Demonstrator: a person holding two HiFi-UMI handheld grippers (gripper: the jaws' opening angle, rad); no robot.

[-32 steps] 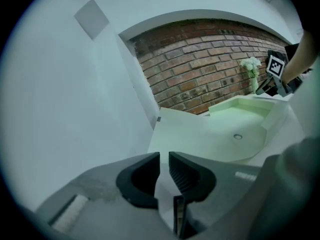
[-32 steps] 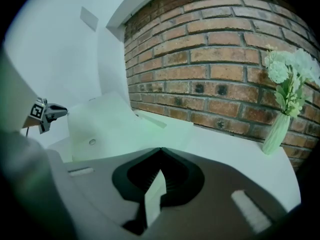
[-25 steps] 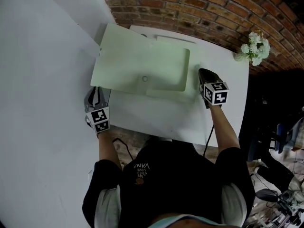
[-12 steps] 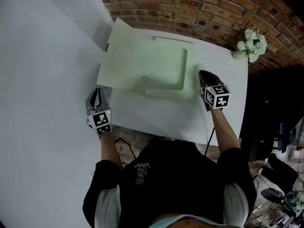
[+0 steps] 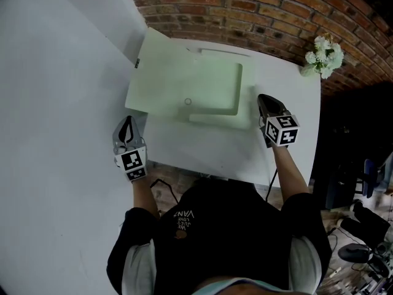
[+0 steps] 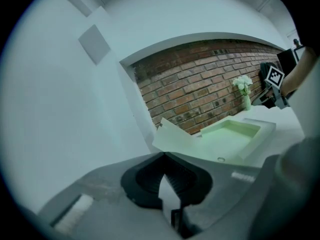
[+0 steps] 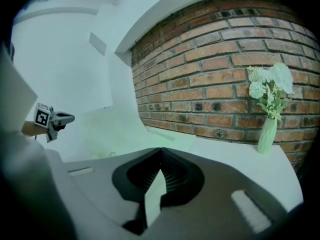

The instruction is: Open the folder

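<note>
Now left tongs (image 5: 127, 121), parted earlier, are closed empty like right tongs (image 5: 262, 98), clear of the folder (image 5: 190, 78).

Folder (image 5: 212, 85): pale green, laid flat on white table (image 5: 209, 149), towards the far left corner. Found open. Shallow rectangular tray side is seen facing up; cover (image 5: 161, 66) is swung out left, tilted upward. Small round snap stud (image 5: 188, 101) noted near the front edge.

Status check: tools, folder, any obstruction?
Left tool shut, empty. Right tool shut, empty. Folder open on table, cover lying left. Nothing in the way.
</note>
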